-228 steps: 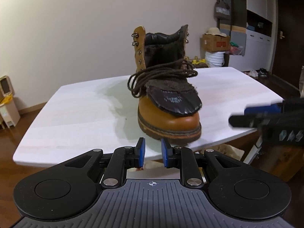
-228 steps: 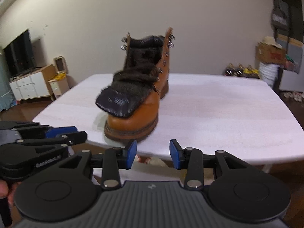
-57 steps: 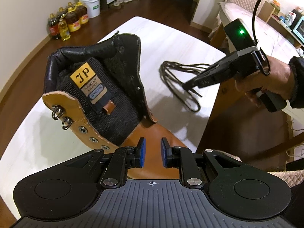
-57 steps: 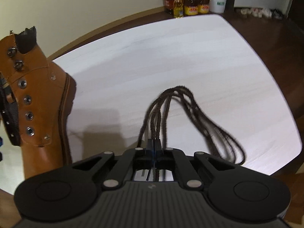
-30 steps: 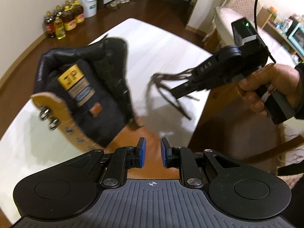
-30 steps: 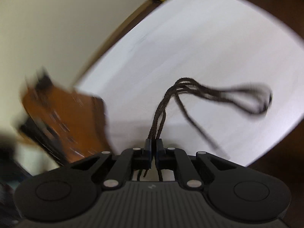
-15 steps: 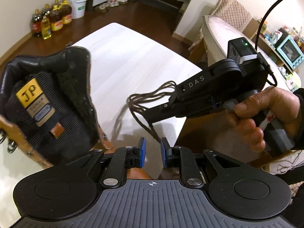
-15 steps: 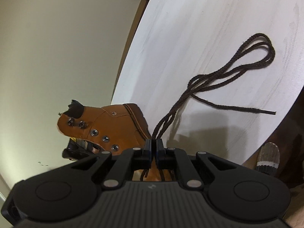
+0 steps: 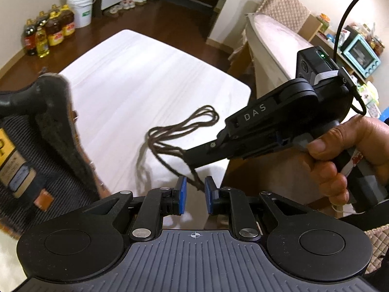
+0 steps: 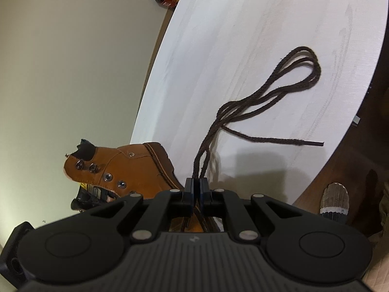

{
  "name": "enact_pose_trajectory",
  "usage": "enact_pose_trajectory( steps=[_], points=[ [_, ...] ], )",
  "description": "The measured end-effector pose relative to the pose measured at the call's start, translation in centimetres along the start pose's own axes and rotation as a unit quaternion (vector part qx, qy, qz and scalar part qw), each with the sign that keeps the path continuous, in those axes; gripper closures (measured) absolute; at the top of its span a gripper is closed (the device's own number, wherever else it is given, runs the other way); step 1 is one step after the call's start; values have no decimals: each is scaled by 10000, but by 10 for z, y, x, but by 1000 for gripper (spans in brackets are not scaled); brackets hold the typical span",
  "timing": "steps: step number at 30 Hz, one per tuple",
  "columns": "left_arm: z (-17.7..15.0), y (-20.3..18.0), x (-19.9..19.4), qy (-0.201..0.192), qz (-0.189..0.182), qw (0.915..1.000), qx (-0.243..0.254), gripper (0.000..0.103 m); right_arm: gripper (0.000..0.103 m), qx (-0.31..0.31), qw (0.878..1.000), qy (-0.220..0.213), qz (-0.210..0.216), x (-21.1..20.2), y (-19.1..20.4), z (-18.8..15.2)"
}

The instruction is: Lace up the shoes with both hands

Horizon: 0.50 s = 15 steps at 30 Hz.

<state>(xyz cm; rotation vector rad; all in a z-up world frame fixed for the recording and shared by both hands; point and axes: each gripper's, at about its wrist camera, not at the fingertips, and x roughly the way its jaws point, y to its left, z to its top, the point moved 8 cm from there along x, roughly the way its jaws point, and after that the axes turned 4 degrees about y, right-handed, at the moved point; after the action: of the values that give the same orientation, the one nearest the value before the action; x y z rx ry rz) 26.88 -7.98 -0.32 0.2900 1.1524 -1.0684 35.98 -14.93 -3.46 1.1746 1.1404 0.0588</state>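
Where the left gripper [image 9: 193, 191] sits at the bottom of its own view, its blue pads [image 9: 181, 191] stand apart and have just been closing, with dangling strands of the dark brown shoelace [image 9: 184, 131] between them, no pad pressing on them. Just beyond, the right gripper [image 9: 192, 157] reaches in from the right, held by a hand [image 9: 345, 155], its jaws pinched tight on that shoelace. In the right wrist view the same right gripper [image 10: 196, 189] shows its pads squeezed together on several strands, which run out from the pinch onto the white table [image 10: 243, 36], loop far out and end in one loose tip near the table's edge.

The tan boot [image 10: 126, 168] stands on the table to the left of the lace; the left view shows its dark open collar and tongue label [image 9: 22, 175] close at the left edge, while the right view shows its outer side with metal eyelets and hooks, all without lace.

Farther off, only the left view shows the room: a dark wood floor, oil bottles [image 9: 48, 31] with yellowish contents against the wall, a white bucket [image 9: 81, 9] whose inside cannot be seen, shoes by a dark door, and a teal toaster oven [image 9: 361, 54] on a shelf at the right. The right view adds a slippered foot [image 10: 334, 202] below the table edge and a bare cream wall
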Motion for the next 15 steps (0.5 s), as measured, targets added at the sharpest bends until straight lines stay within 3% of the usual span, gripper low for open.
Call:
enact_pose_trajectory(
  steps=[15],
  points=[
    [3,-6,23,195,-3,9991,386,89,97,-288,9995,62,-132,0,8,-2]
  ],
)
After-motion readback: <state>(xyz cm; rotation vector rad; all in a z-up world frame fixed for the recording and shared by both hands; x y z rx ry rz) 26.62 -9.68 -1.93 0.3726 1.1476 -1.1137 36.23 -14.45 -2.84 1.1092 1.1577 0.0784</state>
